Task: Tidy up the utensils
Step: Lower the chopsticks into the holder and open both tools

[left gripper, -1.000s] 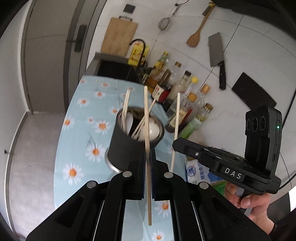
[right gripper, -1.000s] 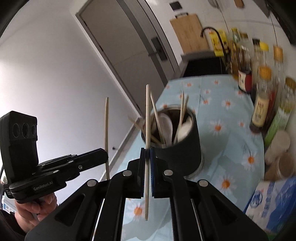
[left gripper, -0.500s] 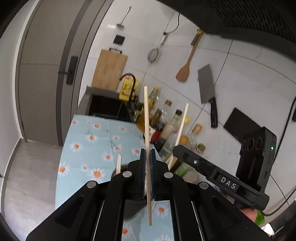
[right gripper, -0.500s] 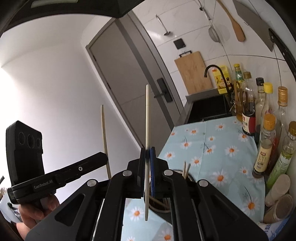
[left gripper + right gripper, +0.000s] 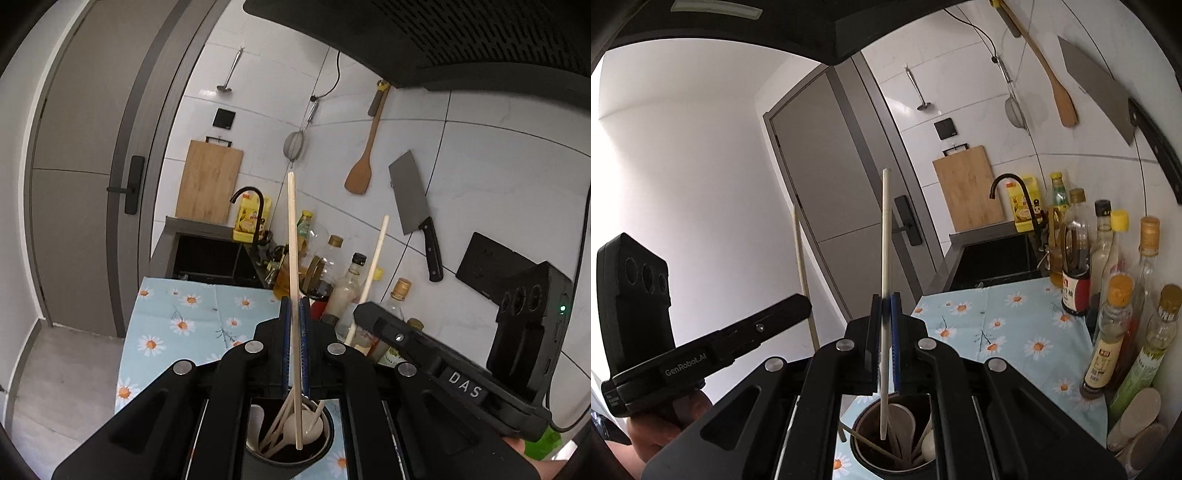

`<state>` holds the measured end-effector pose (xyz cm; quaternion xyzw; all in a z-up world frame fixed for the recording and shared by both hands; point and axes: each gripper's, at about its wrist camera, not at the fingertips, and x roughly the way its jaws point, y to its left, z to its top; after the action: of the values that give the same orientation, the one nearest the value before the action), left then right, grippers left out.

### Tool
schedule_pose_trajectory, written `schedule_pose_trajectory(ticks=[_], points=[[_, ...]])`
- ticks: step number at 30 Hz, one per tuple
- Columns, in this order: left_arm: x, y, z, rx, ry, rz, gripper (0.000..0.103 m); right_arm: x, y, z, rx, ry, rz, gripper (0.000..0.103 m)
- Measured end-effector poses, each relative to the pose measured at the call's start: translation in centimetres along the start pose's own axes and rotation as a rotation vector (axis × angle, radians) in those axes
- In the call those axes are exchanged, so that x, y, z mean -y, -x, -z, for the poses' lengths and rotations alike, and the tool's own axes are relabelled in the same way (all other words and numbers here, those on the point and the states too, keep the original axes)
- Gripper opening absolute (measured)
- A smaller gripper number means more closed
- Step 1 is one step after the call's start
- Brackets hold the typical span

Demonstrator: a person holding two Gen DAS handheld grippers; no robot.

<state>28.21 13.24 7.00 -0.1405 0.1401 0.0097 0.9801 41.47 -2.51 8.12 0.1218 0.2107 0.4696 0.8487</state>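
The counter [image 5: 177,314] with its flowered cloth carried a row of bottles [image 5: 1108,295] and a dark utensil holder [image 5: 864,439]. Each pair of tongs, left [image 5: 294,347] and right [image 5: 885,343], was clamped tight on one upright chopstick [image 5: 291,240] [image 5: 885,240] above the holder. A tilted release could have sent a chopstick past the rim, or knocked the spoons [image 5: 903,421] inside.

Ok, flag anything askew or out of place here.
Nothing spilled or damaged. The utensil holder is untidy: chopsticks lean crosswise among the spoons. Each gripper, left and right, clamps one upright chopstick.
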Motion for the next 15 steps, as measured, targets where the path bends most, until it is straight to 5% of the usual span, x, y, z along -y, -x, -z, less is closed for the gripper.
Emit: schedule_pose_trajectory(ticks=[15], points=[[0.7, -2.0, 3.7, 0.03, -0.111, -0.013, 0.004, 1.4, -1.3, 2.6, -0.013, 0.005, 0.028, 0.006]])
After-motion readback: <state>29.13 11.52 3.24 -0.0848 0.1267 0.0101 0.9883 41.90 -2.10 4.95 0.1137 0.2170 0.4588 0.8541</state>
